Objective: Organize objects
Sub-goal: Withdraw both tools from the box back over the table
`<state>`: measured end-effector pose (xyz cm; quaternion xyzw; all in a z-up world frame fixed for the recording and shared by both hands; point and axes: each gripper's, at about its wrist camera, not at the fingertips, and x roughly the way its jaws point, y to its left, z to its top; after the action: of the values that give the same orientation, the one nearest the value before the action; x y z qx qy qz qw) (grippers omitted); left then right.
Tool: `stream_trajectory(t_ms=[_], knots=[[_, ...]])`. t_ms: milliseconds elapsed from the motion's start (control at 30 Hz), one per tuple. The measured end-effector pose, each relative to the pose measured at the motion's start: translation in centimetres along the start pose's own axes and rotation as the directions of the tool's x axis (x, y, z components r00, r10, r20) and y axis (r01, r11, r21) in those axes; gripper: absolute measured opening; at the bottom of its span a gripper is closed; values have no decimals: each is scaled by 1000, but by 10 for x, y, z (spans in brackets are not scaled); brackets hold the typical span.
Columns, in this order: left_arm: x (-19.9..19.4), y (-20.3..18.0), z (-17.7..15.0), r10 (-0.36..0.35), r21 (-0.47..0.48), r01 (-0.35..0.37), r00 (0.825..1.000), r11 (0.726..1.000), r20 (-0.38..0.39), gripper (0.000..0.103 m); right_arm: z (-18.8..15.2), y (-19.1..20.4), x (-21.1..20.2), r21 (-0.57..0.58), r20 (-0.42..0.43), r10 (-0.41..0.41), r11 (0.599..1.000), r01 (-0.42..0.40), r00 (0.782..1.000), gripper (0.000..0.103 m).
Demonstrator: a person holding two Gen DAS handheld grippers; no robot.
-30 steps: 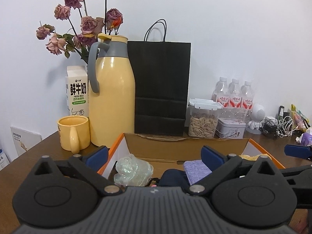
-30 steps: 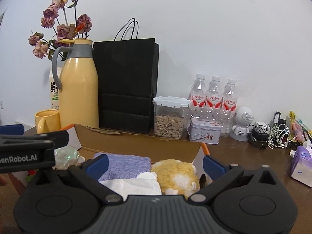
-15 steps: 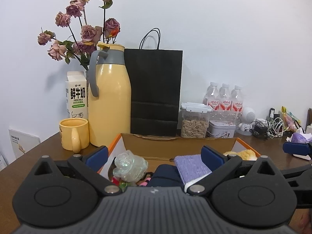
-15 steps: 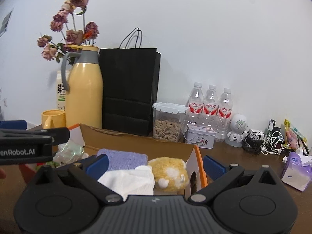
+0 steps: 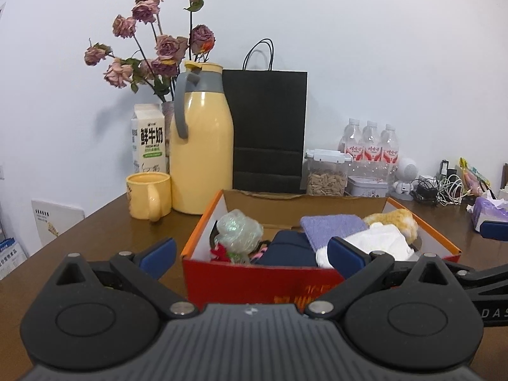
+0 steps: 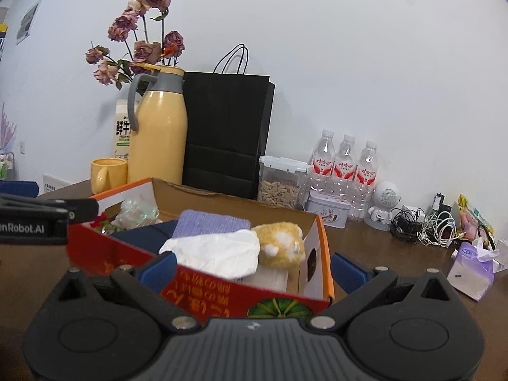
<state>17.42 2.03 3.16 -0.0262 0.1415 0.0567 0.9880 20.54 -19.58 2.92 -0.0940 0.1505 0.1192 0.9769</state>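
Red-and-orange cardboard box (image 5: pixel 254 281) is set on the brown wooden counter (image 5: pixel 133 235), with a white cloth (image 6: pixel 219 250), folded purple towel (image 5: pixel 330 227) and yellow plush toy (image 6: pixel 281 243) packed inside; left claw (image 5: pixel 250 257) and right claw (image 6: pixel 254 268) are held wide open, empty.

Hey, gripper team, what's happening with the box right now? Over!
Left gripper open, empty. Right gripper open, empty. Cardboard box on table, holding white cloth, plush toy, purple towel. Nothing blocking.
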Motion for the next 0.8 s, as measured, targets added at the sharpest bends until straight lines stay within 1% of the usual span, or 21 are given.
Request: stream_trajectory(t_ms=[467,633,800], knots=[[-43,17,-12,36,-10,-37,998,999,-42,103,-25,6,-42,35,-49,42,999,-41,998,103],[-56,19,-18,34,-3,-35,998,999,-58,103,-36,11,-54,48,-75,69,997,-65,995,103],[-63,27,-25,49,0,-49,995,999,-83,103,-47,23,-57,39,-118,109,994,-105,987,103]])
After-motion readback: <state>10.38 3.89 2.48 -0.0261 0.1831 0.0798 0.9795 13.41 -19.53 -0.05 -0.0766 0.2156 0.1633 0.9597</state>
